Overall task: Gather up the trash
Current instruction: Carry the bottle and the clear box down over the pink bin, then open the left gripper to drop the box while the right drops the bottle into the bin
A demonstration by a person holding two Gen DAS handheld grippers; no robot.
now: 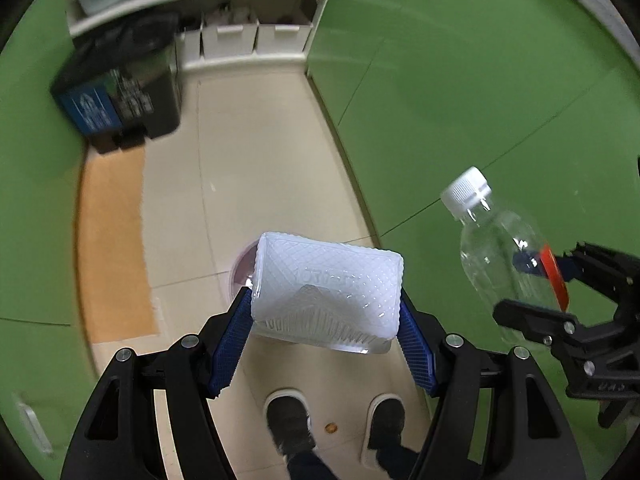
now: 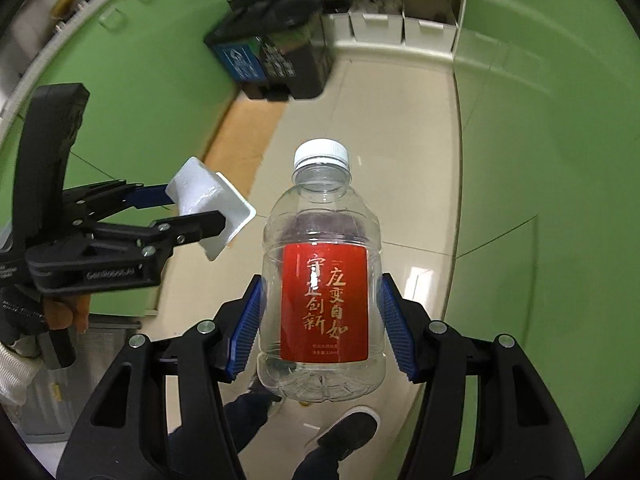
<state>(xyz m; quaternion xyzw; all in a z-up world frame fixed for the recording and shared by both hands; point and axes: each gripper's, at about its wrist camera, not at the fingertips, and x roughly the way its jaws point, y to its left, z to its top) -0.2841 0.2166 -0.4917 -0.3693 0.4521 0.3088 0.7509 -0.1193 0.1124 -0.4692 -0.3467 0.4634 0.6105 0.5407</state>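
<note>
My left gripper [image 1: 326,320] is shut on a white plastic tray [image 1: 328,292] with a ribbed, diamond-patterned underside, held above the floor. The tray also shows in the right wrist view [image 2: 208,200], at the left gripper [image 2: 196,210]. My right gripper [image 2: 322,320] is shut on a clear empty bottle [image 2: 320,280] with a white cap and a red label. In the left wrist view the bottle [image 1: 496,248] and right gripper [image 1: 556,284] are at the right. A black two-part trash bin [image 1: 120,92] with a blue label stands ahead on the left, also in the right wrist view [image 2: 276,52].
Green cabinet fronts [image 1: 460,100] line both sides of a narrow beige tiled floor [image 1: 256,152]. A tan mat [image 1: 112,248] lies before the bin. White boxes [image 1: 240,38] sit on a low shelf at the far end. The person's shoes [image 1: 288,416] are below.
</note>
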